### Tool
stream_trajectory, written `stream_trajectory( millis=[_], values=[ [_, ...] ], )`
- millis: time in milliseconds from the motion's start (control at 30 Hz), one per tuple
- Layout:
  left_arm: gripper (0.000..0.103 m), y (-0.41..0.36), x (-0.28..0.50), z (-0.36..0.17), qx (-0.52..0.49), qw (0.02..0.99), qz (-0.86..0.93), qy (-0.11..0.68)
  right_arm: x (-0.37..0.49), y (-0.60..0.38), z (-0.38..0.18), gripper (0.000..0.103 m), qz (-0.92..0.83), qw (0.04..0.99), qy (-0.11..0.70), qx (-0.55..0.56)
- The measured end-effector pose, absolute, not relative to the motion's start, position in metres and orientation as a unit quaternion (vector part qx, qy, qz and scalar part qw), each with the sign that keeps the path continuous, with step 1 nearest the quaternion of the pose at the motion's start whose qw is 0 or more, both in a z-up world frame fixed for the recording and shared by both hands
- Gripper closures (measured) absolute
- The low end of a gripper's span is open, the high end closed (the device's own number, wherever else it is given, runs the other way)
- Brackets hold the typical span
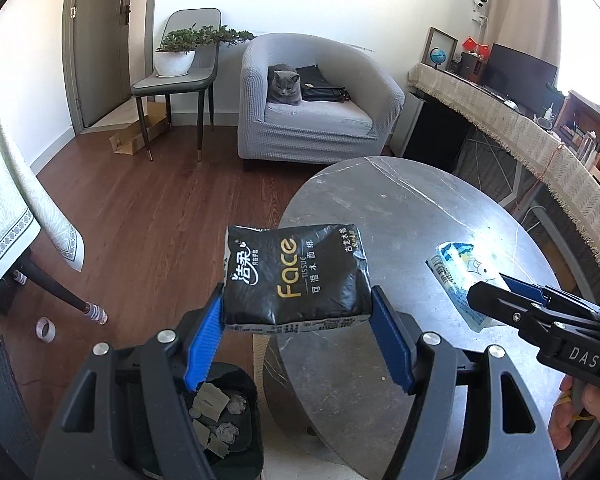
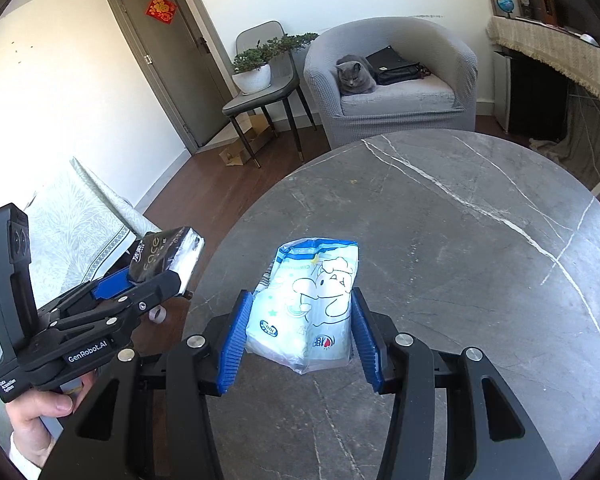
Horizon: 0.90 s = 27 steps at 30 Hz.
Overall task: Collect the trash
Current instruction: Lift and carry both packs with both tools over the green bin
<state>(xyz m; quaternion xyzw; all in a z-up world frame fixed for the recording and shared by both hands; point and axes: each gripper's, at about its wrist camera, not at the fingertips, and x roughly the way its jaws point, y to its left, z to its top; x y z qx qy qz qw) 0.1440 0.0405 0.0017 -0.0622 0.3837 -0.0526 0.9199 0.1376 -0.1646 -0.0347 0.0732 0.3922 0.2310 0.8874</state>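
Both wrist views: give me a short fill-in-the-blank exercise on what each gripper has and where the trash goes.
1. The left gripper is shut on a ____ tissue pack printed "Face".
2. The right gripper holds a pale blue tissue pack above the round ____ table.
3. On the floor under the left gripper stands a black bin that holds crumpled ____.
4. On the grey armchair sits a grey ____.

Missing words: black; grey marble; paper; cat

My blue-padded left claw [image 1: 296,316] grips a black, gold-lettered tissue pack [image 1: 296,276], my right claw [image 2: 300,336] a pale blue cartoon-printed pack [image 2: 312,304], over grey white-veined table [image 2: 440,208].
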Motion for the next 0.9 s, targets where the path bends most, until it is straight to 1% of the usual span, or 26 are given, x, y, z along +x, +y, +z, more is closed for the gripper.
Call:
stream_trajectory(
  millis=[333, 667, 900],
  values=[
    [0.031, 0.079, 0.134, -0.003, -0.037, 0.918, -0.023, 0.395, 0.138, -0.121, -0.027, 0.054, 0.270, 0.883, 0.378, 0.061],
    [0.031, 0.133, 0.128, -0.024, -0.041, 0.903, -0.001, 0.427, 0.142, -0.065, -0.034, 0.054, 0.314, 0.868, 0.383, 0.041],
    [0.031, 0.158, 0.123, -0.042, -0.034, 0.891, 0.018, 0.451, 0.140, -0.027, -0.043, 0.054, 0.339, 0.856, 0.390, 0.025]
  ],
)
